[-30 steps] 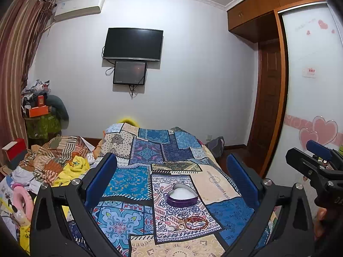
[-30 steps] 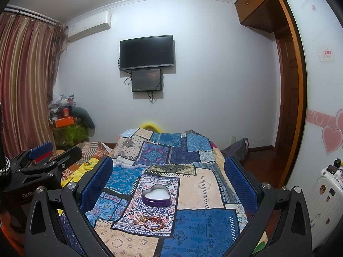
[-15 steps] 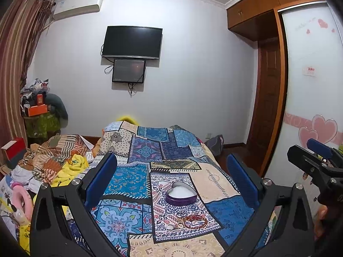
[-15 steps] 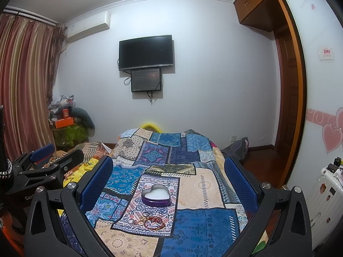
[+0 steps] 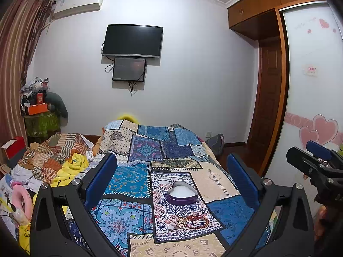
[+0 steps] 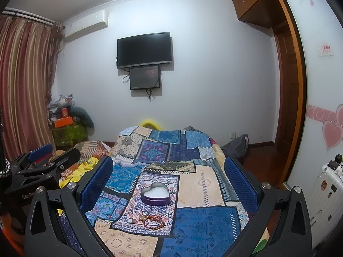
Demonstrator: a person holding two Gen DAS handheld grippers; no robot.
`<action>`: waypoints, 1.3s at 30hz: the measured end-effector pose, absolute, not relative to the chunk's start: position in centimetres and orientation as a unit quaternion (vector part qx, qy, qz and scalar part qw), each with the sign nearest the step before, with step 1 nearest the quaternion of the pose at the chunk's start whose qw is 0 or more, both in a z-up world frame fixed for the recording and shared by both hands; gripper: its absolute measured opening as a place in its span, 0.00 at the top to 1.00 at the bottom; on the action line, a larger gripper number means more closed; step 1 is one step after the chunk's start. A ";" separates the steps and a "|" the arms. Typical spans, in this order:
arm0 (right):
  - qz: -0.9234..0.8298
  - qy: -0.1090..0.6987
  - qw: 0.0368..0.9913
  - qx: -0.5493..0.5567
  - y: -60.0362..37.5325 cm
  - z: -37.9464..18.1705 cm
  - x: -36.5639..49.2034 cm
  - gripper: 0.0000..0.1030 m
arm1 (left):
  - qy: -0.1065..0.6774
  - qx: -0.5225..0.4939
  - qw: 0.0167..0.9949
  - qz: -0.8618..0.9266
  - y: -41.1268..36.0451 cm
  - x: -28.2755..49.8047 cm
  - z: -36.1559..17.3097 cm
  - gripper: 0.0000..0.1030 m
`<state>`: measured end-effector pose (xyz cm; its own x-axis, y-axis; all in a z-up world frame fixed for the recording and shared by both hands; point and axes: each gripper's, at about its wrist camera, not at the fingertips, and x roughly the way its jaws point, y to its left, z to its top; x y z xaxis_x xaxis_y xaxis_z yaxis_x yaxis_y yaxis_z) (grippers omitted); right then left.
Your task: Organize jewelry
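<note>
Left wrist view showed the left gripper [image 5: 171,184] spread wide and empty, like the right gripper [image 6: 168,184]. Between and below its fingers lay a bead bracelet [image 5: 196,220], just nearer than the heart tin [image 5: 182,194]. Light, limp, probably slippery beads; pinching across one strand seemed best.

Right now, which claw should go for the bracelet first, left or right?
Probably the right claw: the bracelet lies just left of its centreline, in front of the heart-shaped box. For the left claw the bracelet sits further off-centre. Both are open and well above the bedspread. A slim margin.
</note>
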<state>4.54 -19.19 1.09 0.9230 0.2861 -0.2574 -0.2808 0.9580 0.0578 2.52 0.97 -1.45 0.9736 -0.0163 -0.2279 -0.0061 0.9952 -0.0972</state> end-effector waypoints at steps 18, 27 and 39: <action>0.127 0.263 0.956 -0.021 -18.4 -6.4 11.7 0.00 | 0.251 -0.086 0.964 0.028 5.3 10.8 -9.4 0.00; 0.149 0.358 0.921 -0.022 -18.1 -11.1 14.6 0.00 | 0.353 -0.079 0.932 0.020 5.2 14.4 -15.9 0.17; 0.195 0.417 0.887 -0.037 -16.7 -15.2 16.4 0.17 | 0.435 -0.085 0.894 -0.058 2.6 15.7 -20.6 0.25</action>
